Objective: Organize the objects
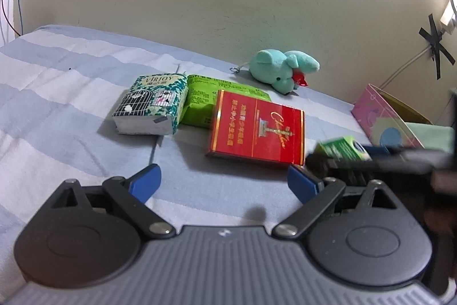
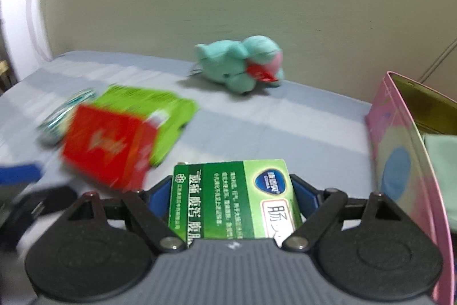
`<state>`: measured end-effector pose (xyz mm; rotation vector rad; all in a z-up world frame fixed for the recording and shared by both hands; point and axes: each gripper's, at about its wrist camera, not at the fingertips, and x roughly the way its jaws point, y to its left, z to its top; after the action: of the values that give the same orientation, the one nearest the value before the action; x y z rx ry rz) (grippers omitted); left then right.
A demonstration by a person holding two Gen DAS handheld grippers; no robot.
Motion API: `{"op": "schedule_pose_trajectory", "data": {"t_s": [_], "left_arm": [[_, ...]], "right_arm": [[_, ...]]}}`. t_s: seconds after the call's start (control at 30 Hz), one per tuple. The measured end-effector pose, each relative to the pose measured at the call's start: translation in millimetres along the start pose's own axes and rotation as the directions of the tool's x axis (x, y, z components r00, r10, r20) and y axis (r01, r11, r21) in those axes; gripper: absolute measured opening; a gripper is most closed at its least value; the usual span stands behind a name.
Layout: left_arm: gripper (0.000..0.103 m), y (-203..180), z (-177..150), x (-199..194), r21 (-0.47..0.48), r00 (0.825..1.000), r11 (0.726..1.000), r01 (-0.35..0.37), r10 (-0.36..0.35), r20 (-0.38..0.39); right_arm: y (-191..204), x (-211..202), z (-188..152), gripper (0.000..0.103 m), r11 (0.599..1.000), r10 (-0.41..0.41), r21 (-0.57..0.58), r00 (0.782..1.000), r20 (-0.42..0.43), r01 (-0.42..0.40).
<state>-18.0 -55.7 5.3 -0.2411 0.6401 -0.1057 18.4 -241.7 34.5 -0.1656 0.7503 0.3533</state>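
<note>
Striped blue bedding (image 1: 71, 82) against a cream wall carries a tissue pack (image 1: 148, 105), green packet (image 1: 200, 100), red box (image 1: 257, 127) and far teal plush (image 1: 282, 70), while the left gripper (image 1: 224, 182) is spread empty and the right gripper (image 2: 232, 192) is clamped on a green box (image 2: 231, 199) left of a pink bin (image 2: 400, 150).

Left gripper (image 1: 224, 183) hung low in the frame's bottom half, its 2 blue fingertips (image 1: 145, 182) spread wide with nothing between them. Right gripper (image 2: 232, 193) sat at the lower centre of its frame, blue pads (image 2: 304, 190) clamped against both sides of a green box (image 2: 231, 199).
</note>
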Motion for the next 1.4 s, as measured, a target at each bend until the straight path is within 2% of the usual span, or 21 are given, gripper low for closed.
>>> {"op": "schedule_pose_trajectory", "data": {"t_s": [0.17,0.3,0.4,0.53,0.6,0.77,0.9,1.0,1.07,1.13,1.27,1.33,1.37,1.4], "left_arm": [[0.097,-4,-3,1,0.029,1.0,0.999,-0.014,0.014,0.003],[0.097,-6,-4,3,0.041,1.0,0.999,-0.021,0.02,0.004],[0.097,-7,-5,4,0.048,1.0,0.999,-0.022,0.022,0.004],[0.097,-7,-6,4,0.054,1.0,0.998,-0.024,0.024,0.005],[0.098,-6,-6,4,0.055,1.0,0.998,-0.024,0.024,0.004],[0.098,-6,-7,3,0.057,1.0,0.998,-0.024,0.024,0.004],[0.098,-5,-7,2,0.057,1.0,0.998,-0.013,0.013,0.001],[0.098,-2,-7,-1,0.05,0.999,0.998,0.034,-0.034,-0.015],[0.096,1,-7,-6,0.032,0.993,0.993,0.118,-0.117,-0.036],[0.096,3,-9,-16,0.012,0.973,0.974,0.227,-0.226,-0.045],[0.096,-9,-20,-33,0.057,0.941,0.94,0.337,-0.334,-0.057],[0.095,-19,-27,-35,0.08,0.923,0.921,0.38,-0.373,-0.091],[0.094,-24,-30,-35,0.095,0.921,0.918,0.384,-0.375,-0.105],[0.087,-30,-34,-34,0.113,0.921,0.917,0.383,-0.369,-0.127]], "right_arm": [[26,-40,-31,0.085,0.985,0.137,-0.108,0.99,0.044,-0.132],[56,-70,-53,0.086,0.945,0.232,-0.249,0.971,0.054,-0.212],[69,-90,-63,0.096,0.931,0.259,-0.292,0.96,0.103,-0.22],[62,-119,-73,0.101,0.959,0.211,-0.236,0.949,0.234,-0.155],[47,-128,-77,0.102,0.97,0.209,-0.179,0.944,0.257,-0.166],[21,-146,-101,0.102,0.978,0.21,-0.06,0.951,0.229,-0.201],[7,-143,-121,0.102,0.979,0.205,-0.029,0.963,0.175,-0.203],[6,-148,-134,0.102,0.985,0.173,-0.022,0.976,0.134,-0.171],[5,-151,-136,0.102,0.988,0.154,-0.024,0.98,0.128,-0.152],[4,-149,-136,0.102,0.988,0.157,-0.033,0.98,0.124,-0.154],[9,-138,-132,0.102,0.987,0.161,-0.041,0.982,0.1,-0.157],[15,-134,-132,0.102,0.985,0.17,-0.054,0.981,0.094,-0.166],[19,-131,-129,0.102,0.983,0.177,-0.065,0.98,0.091,-0.171],[23,-127,-127,0.1,0.982,0.181,-0.071,0.98,0.087,-0.175]]}}
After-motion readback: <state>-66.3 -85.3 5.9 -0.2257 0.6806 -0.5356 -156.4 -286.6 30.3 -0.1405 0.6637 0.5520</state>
